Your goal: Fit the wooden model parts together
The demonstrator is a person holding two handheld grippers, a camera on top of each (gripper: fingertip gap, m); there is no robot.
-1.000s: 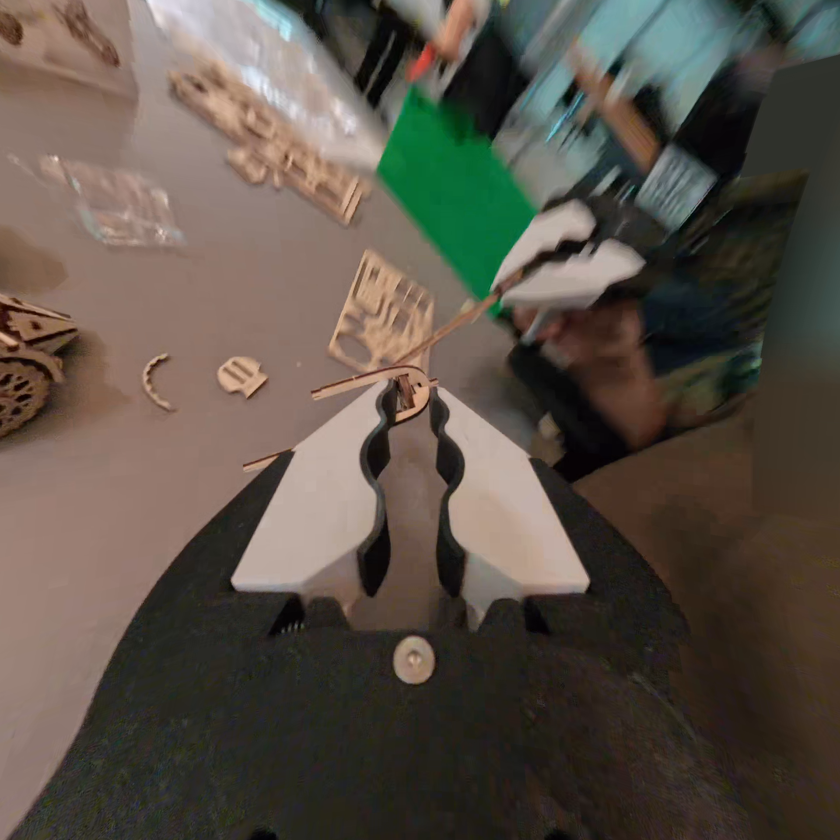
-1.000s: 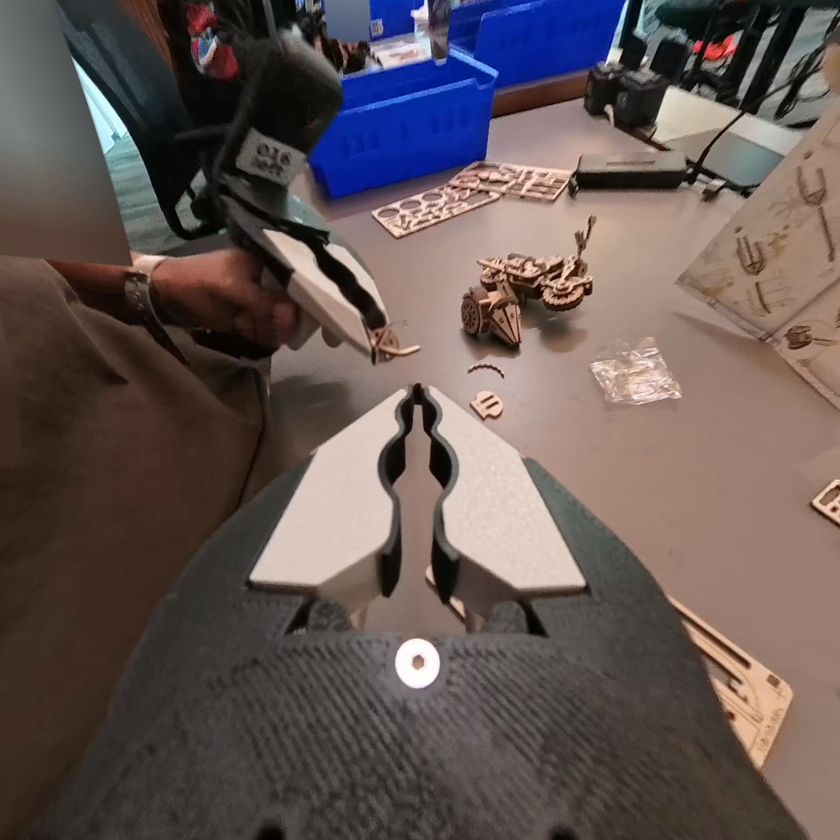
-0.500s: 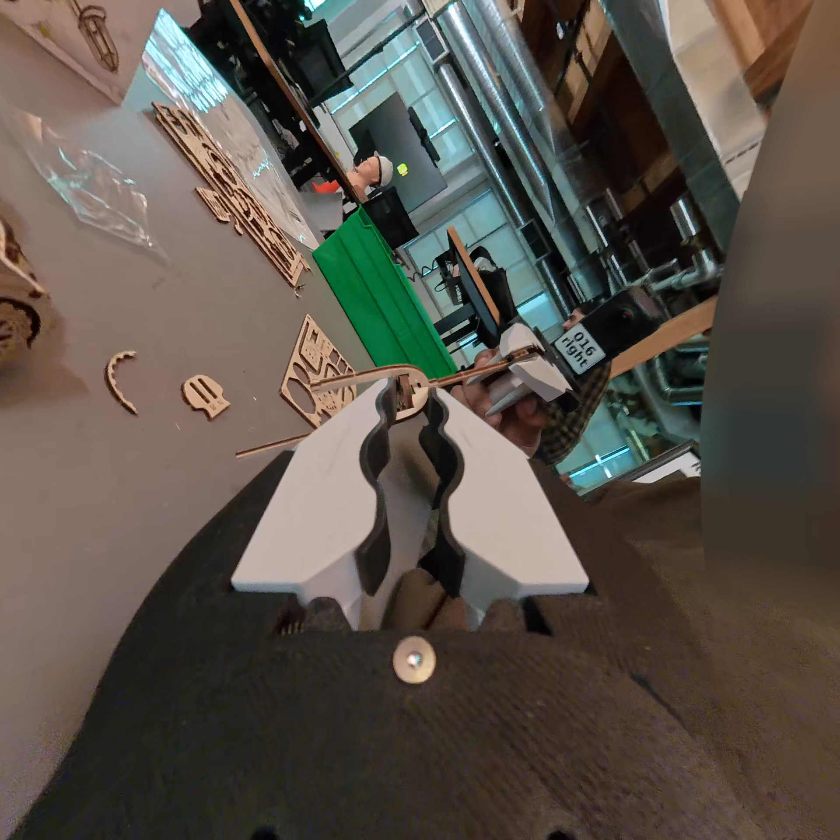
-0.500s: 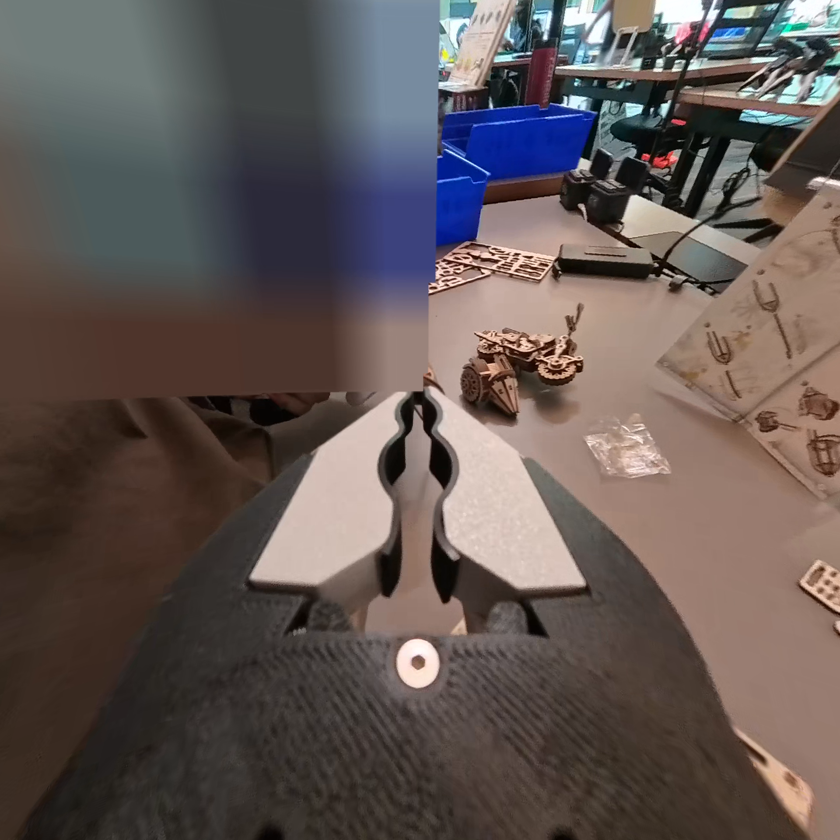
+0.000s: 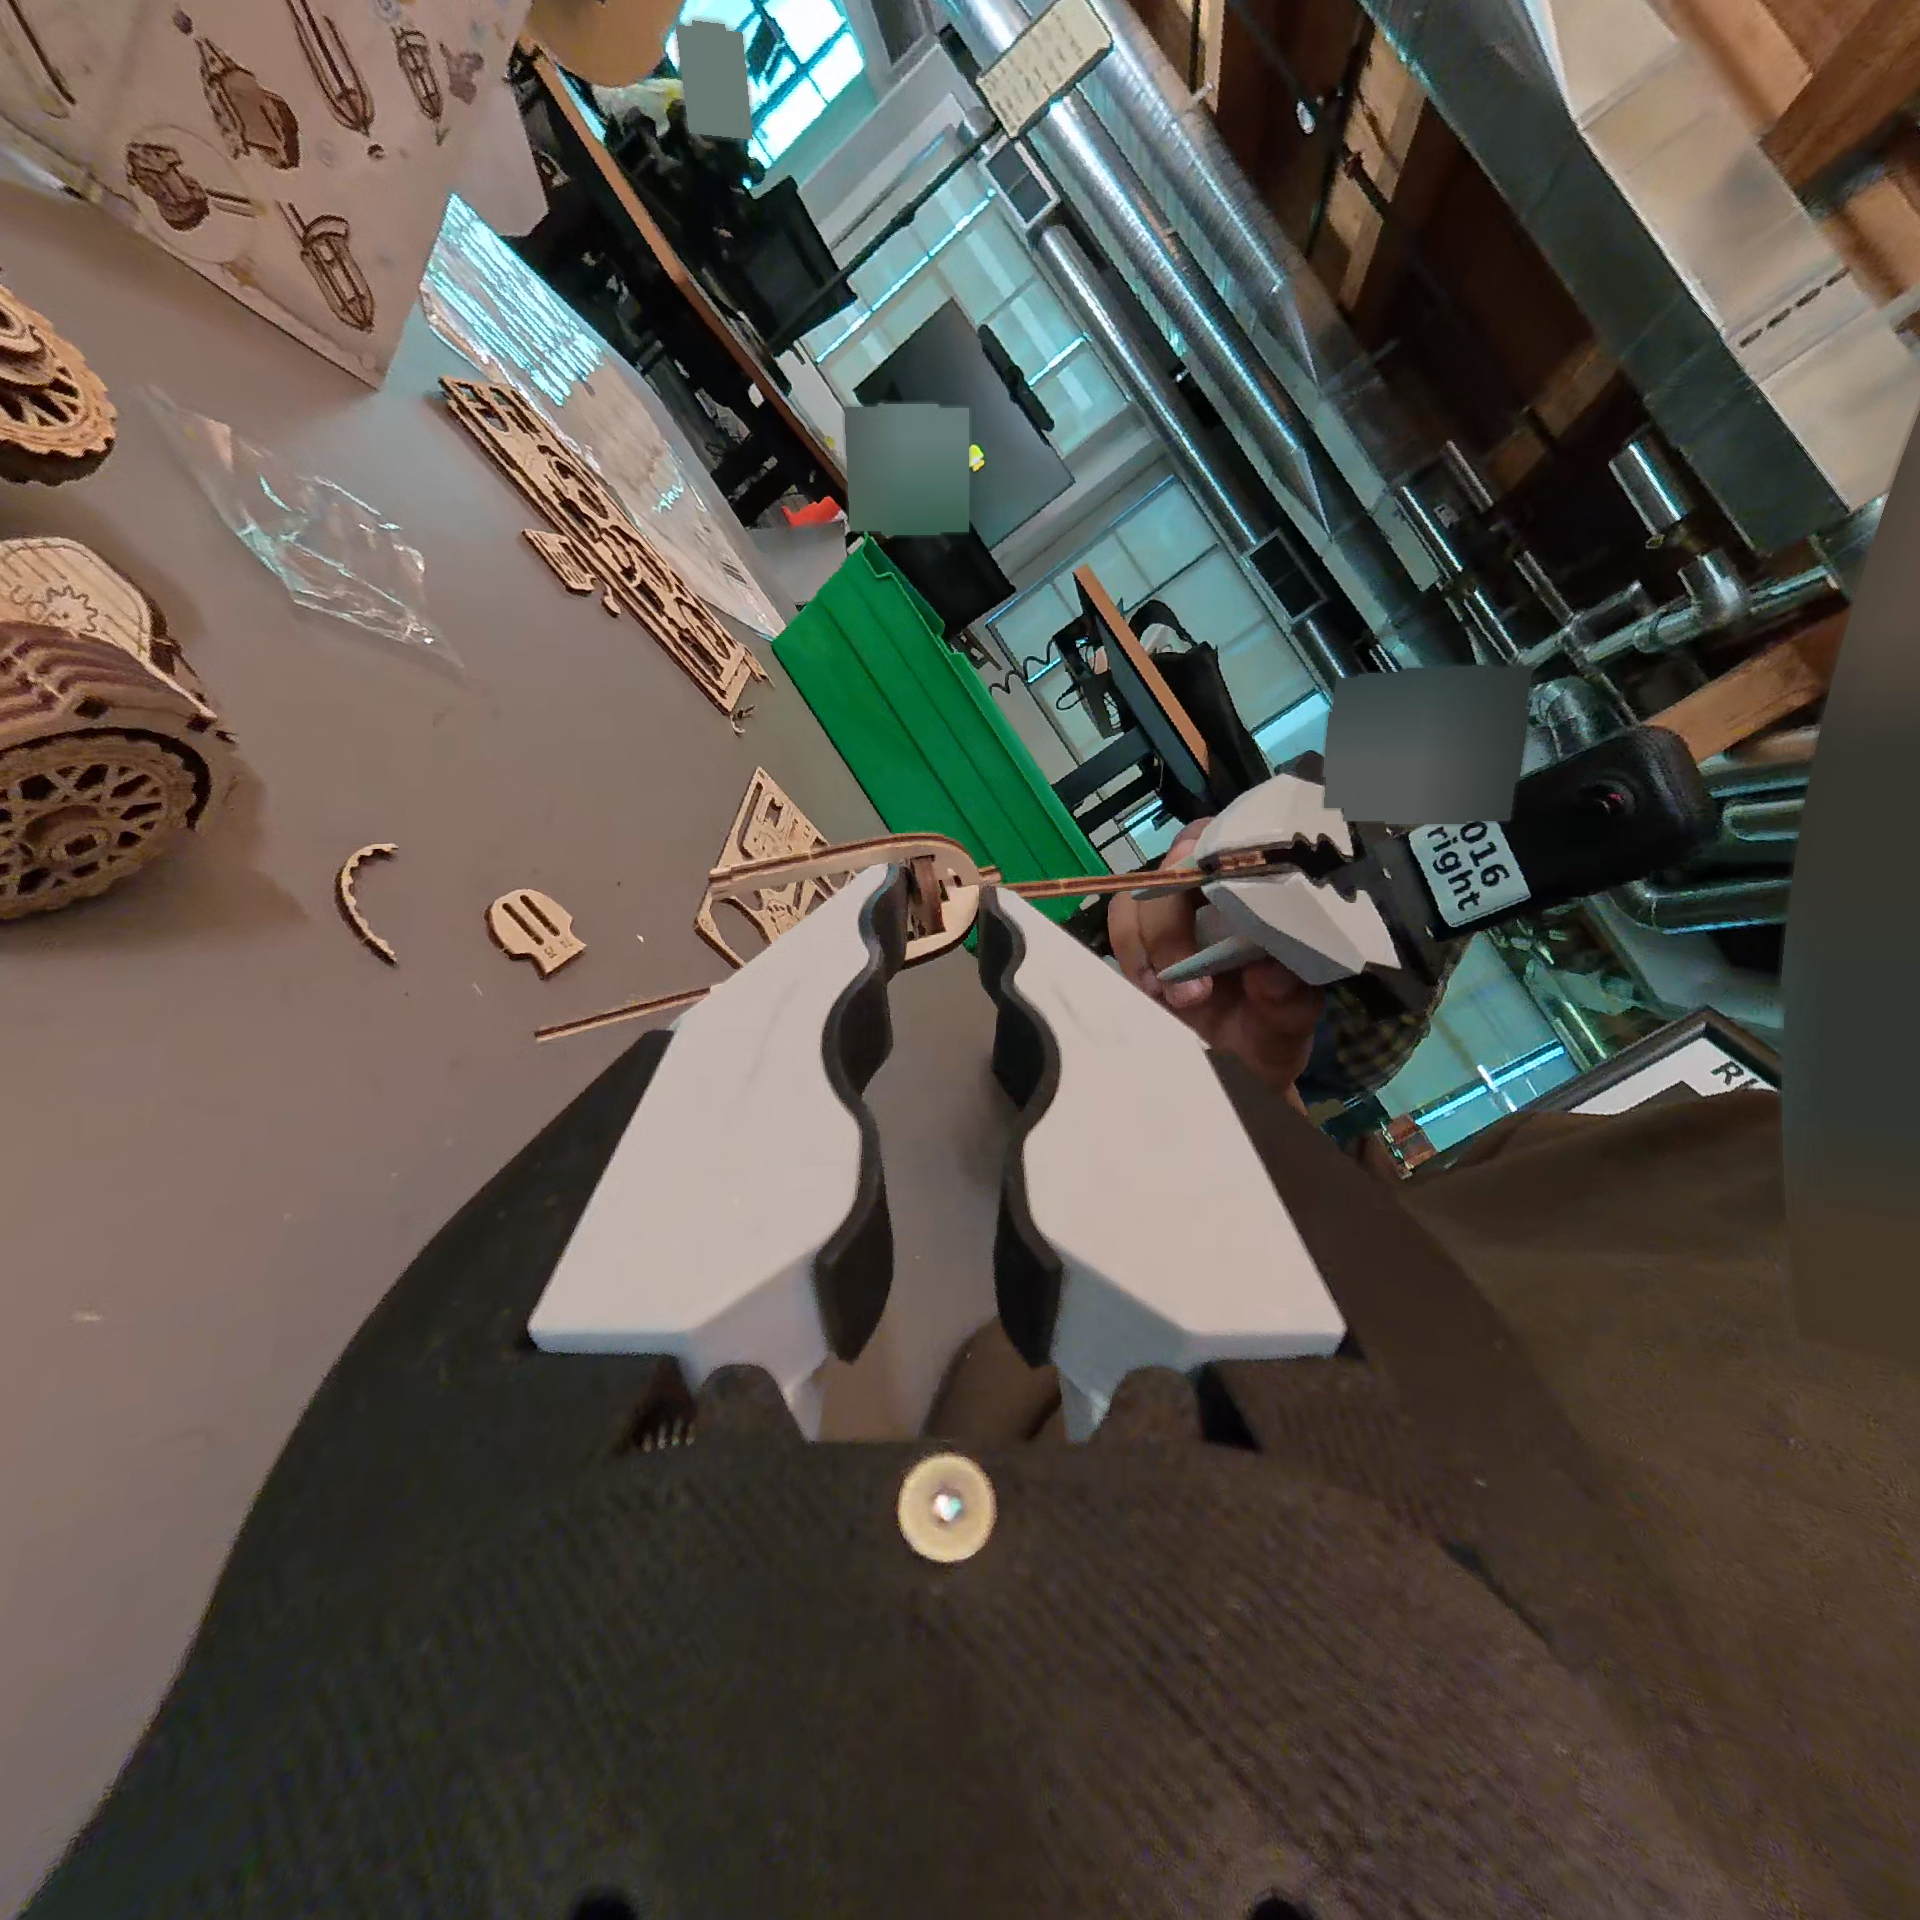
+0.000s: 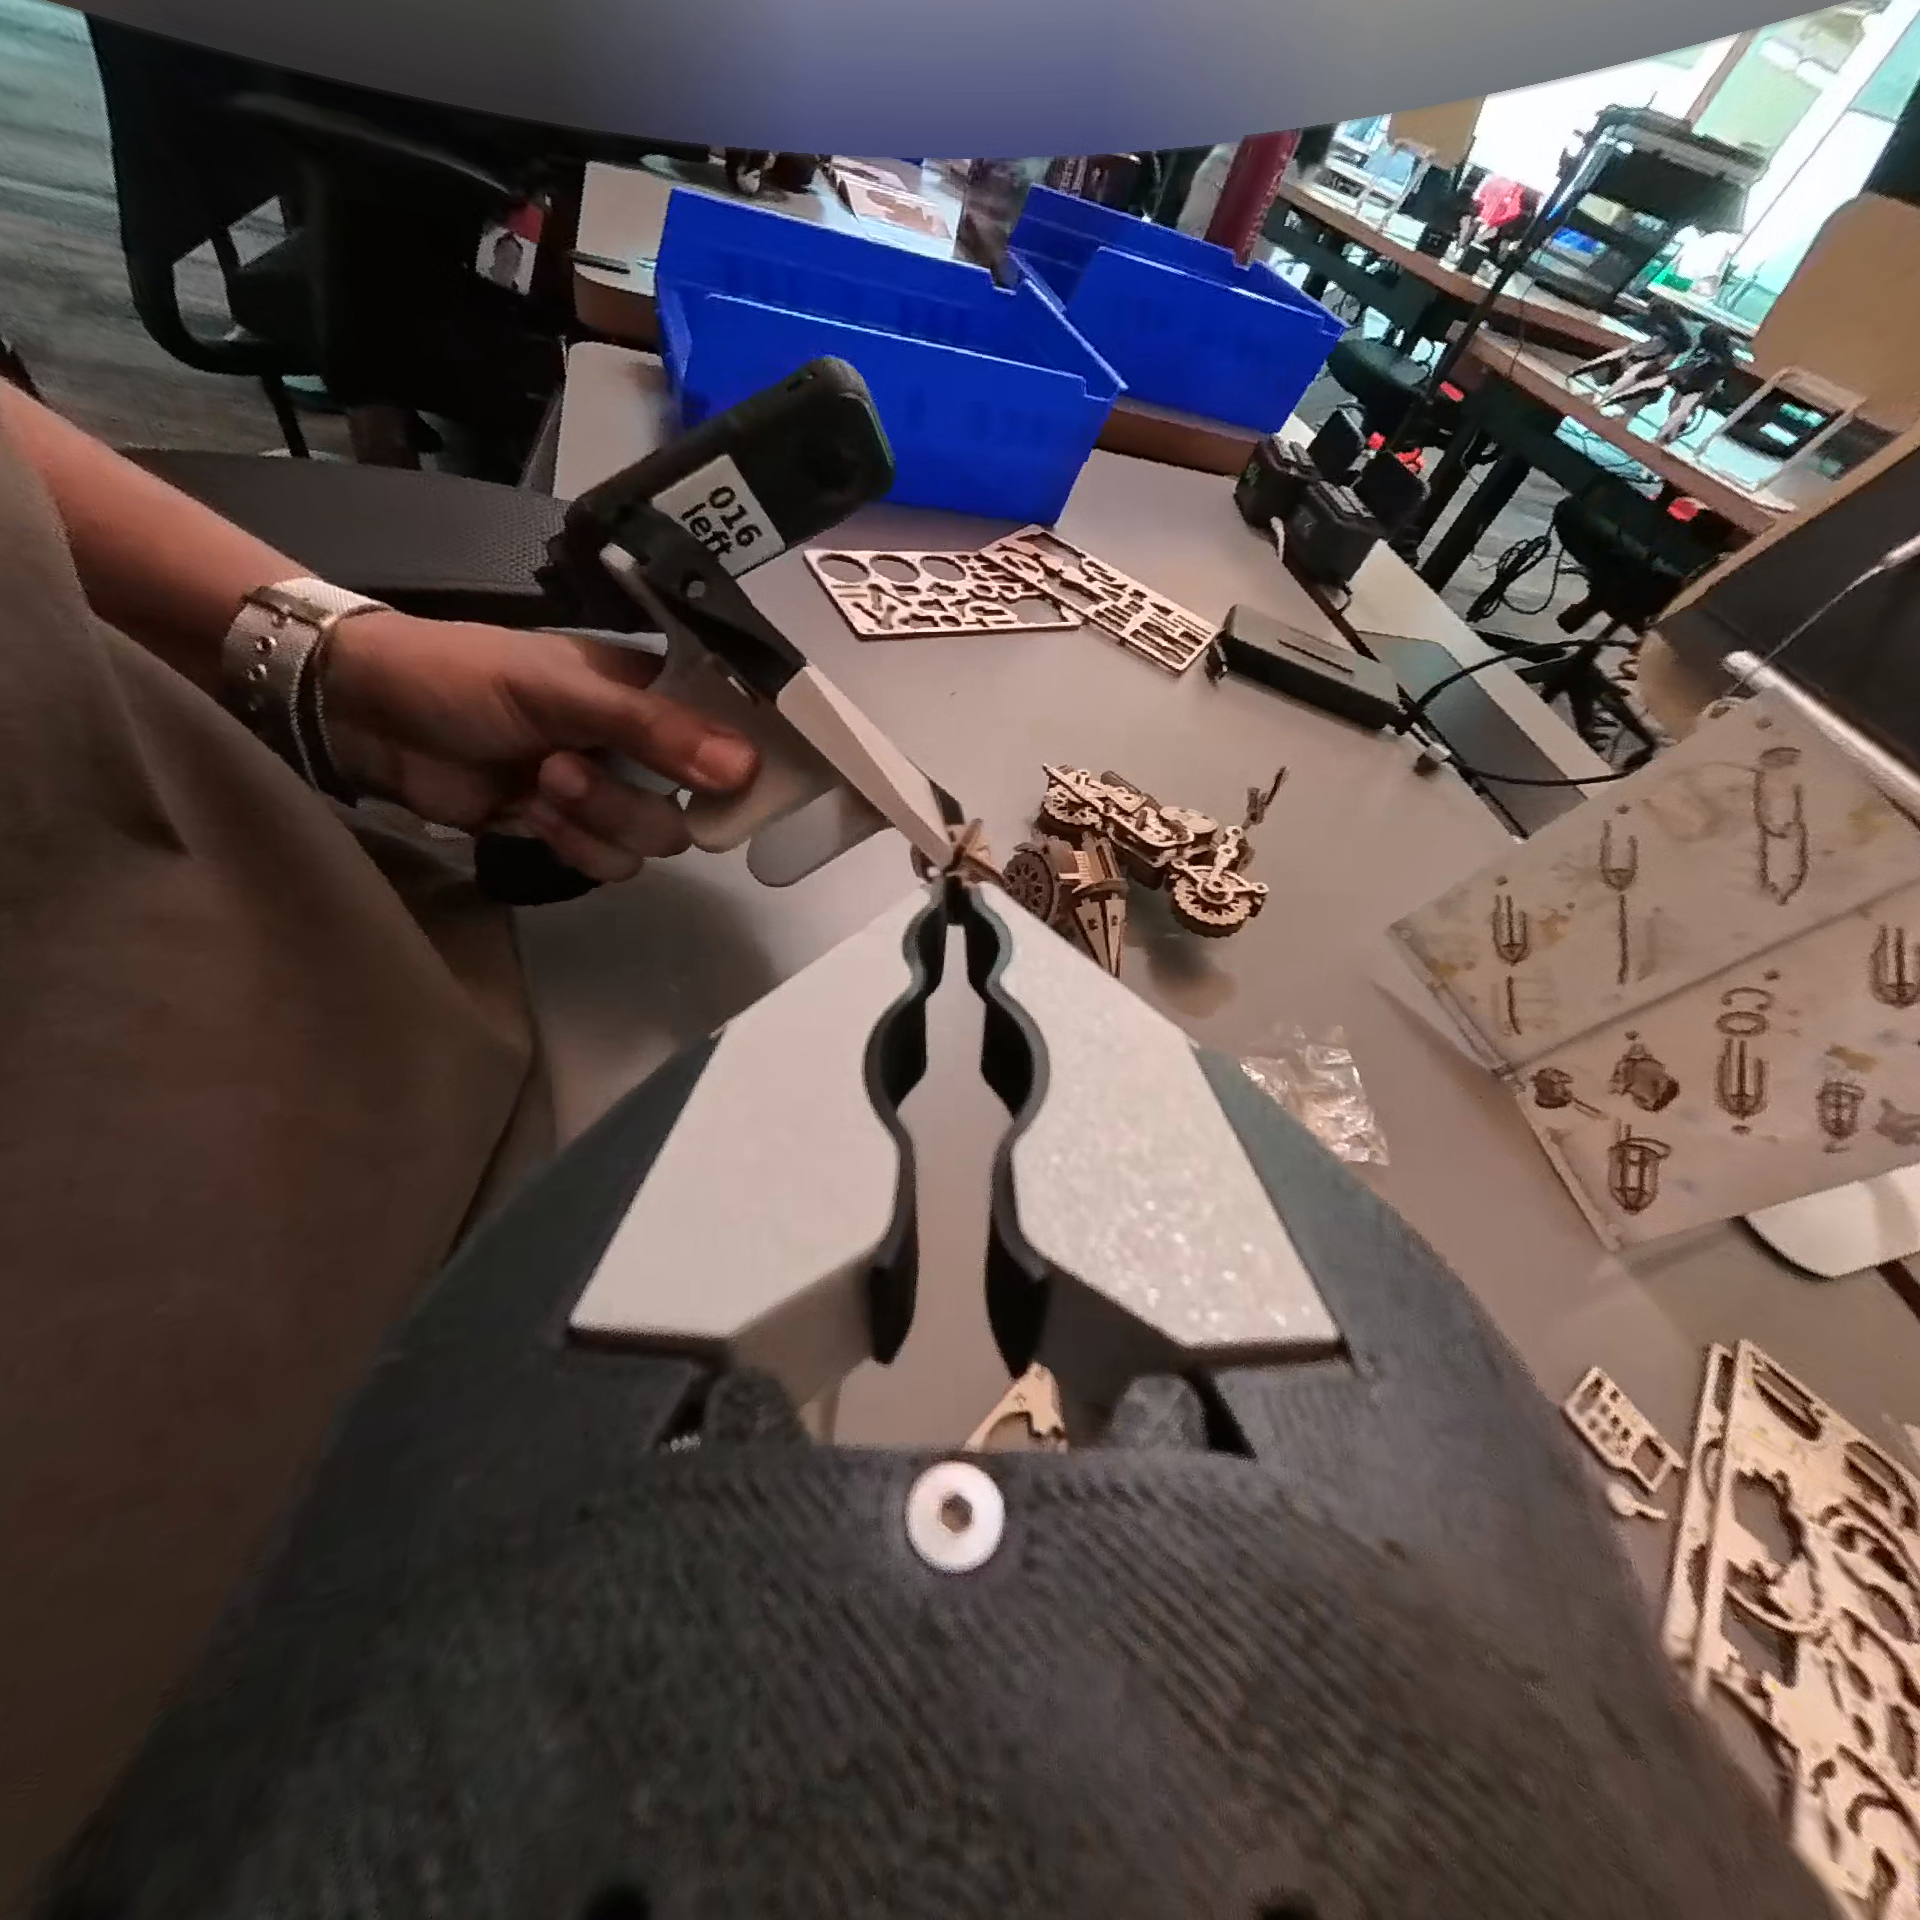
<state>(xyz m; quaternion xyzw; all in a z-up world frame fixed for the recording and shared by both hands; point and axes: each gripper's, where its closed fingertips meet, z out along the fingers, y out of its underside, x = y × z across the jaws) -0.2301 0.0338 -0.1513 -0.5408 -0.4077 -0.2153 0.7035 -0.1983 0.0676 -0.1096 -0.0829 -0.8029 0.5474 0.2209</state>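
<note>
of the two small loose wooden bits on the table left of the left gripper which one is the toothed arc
The farther-left one, the thin curved arc; its neighbour is a rounded slotted tab.

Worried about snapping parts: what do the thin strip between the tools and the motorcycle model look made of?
The thin strip looks like thin bare plywood with dark, probably laser-cut edges. The motorcycle model looks alike: pale, unvarnished wood, dark cut lines.

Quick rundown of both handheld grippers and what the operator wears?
Both grippers, left and right: pale grey wedge fingers, wavy black pads, black textured body, one central screw. Each carries a black camera and a white label. Light metal watch band on the left wrist, brown sleeve.
</note>
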